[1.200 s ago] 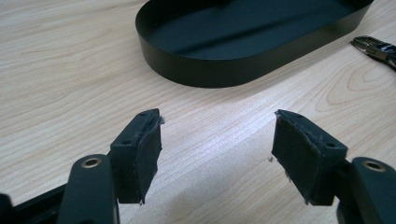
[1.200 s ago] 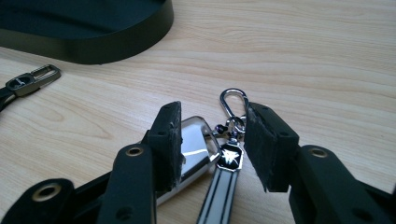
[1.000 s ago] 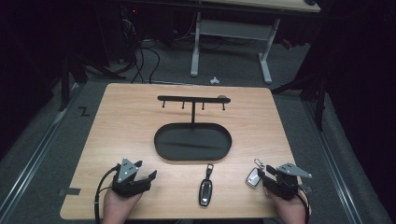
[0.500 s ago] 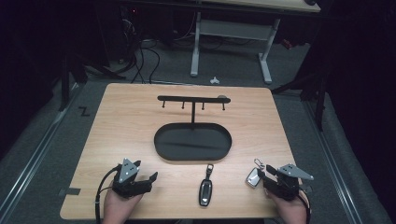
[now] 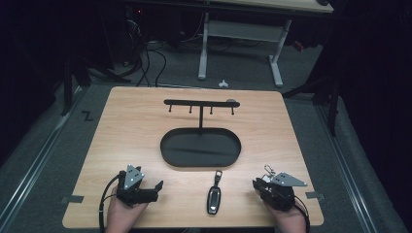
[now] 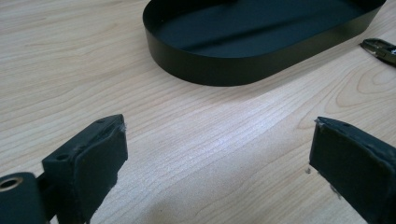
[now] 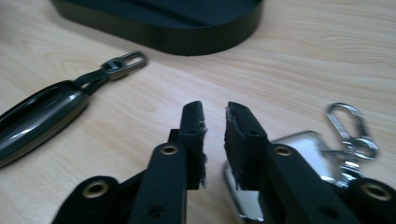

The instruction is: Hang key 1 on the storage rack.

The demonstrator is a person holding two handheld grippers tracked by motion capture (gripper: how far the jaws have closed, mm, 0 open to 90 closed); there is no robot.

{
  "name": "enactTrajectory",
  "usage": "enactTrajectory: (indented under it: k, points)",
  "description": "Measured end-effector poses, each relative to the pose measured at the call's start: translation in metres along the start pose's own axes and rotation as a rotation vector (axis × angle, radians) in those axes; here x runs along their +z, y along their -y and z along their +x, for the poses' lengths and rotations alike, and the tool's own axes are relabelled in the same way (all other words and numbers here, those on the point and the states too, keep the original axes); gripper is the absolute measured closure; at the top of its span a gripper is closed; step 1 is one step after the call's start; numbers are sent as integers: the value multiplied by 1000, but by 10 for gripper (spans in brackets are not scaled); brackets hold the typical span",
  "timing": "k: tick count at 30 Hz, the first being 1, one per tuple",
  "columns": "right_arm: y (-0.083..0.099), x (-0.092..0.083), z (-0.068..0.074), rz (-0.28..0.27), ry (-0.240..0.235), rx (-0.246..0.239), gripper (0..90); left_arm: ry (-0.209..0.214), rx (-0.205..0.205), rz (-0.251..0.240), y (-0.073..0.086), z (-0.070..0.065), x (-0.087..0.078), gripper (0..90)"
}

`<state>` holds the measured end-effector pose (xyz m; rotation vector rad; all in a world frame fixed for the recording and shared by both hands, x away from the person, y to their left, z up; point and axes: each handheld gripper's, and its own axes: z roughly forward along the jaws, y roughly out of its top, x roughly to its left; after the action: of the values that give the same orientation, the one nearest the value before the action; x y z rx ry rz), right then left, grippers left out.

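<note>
The left gripper (image 5: pixel 156 186) has just spread wide over bare table (image 5: pixel 126 126), while the right gripper (image 7: pixel 215 116) has been closing, nearly together and empty, beside the silver key fob (image 7: pixel 303 144), likely readying a pickup.

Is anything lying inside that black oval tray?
No, the black oval tray shows just its bare dark floor; the key fob lies outside on the table.

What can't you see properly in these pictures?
- Silver key fob, right gripper view: mostly hidden behind the right tool.
- Black key fob, same view: cut off by the left edge.
- Tray, left gripper view: its far end is cut off by the top edge.
- Rack hooks, high view: too small for detail.
</note>
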<state>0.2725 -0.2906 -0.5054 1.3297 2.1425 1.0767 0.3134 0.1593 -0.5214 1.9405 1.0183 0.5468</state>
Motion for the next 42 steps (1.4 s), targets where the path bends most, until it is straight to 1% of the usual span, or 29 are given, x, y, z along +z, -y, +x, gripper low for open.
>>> enactTrajectory:
  k: [2, 3, 4, 5, 6, 10, 11, 13, 16, 18, 19, 21, 23, 24, 26, 28, 29, 33, 36, 38, 41, 42]
  points:
    - [-1, 4, 7, 7, -19, -19, 835, -3, -8, -4, 0, 1, -1, 49]
    - [-1, 4, 7, 7, -19, -19, 835, -3, -8, -4, 0, 1, -1, 49]
    - [-2, 6, 16, 11, -44, -22, 876, -1, -15, -9, 0, 2, -2, 49]
    - [-3, 7, 19, 10, -58, -39, 891, -1, -15, -11, 0, 2, -2, 49]
    - [-3, 7, 19, 10, -58, -39, 891, -1, -15, -11, 0, 2, -2, 49]
    - [-6, 13, 37, 16, -100, -72, 900, 3, -9, -17, -1, 1, -3, 55]
    - [-7, 16, 46, 19, -126, -96, 900, 4, -3, -18, -1, 0, -3, 59]
    - [-9, 18, 55, 18, -161, -104, 900, 3, 2, -22, -1, 0, -3, 60]
    - [-11, 21, 71, 24, -199, -137, 900, 7, 7, -31, -2, -1, -4, 75]
    - [-12, 23, 81, 27, -206, -176, 900, 7, 8, -38, -2, -2, -4, 89]
    - [-12, 24, 85, 25, -221, -180, 900, 9, 8, -37, -2, -2, -4, 89]
    - [-13, 25, 91, 28, -230, -200, 900, 12, 6, -36, -2, -2, -4, 89]
    - [-13, 26, 93, 32, -237, -206, 900, 17, 3, -29, -2, -2, -3, 87]
    - [-12, 28, 96, 38, -263, -207, 899, 13, 7, -22, -2, -2, -3, 87]
    - [-12, 29, 100, 41, -278, -220, 899, 11, 7, -25, -2, -2, -3, 87]
    - [-12, 30, 102, 45, -283, -223, 898, 10, 5, -26, -2, -1, -4, 87]
    - [-11, 32, 105, 52, -286, -233, 899, 7, 1, -28, -2, 0, -4, 87]
    - [-10, 35, 107, 75, -294, -246, 899, 3, -5, -33, -1, 1, -5, 87]
    - [-8, 36, 107, 90, -295, -249, 900, 4, -4, -33, -1, 1, -5, 87]
    - [-8, 36, 106, 92, -294, -242, 900, 4, 0, -28, -1, 1, -5, 87]
    - [-8, 35, 102, 88, -284, -238, 900, 3, 0, -30, -1, 1, -5, 88]
    - [-7, 34, 98, 90, -274, -231, 900, 2, -1, -30, -1, 1, -6, 88]
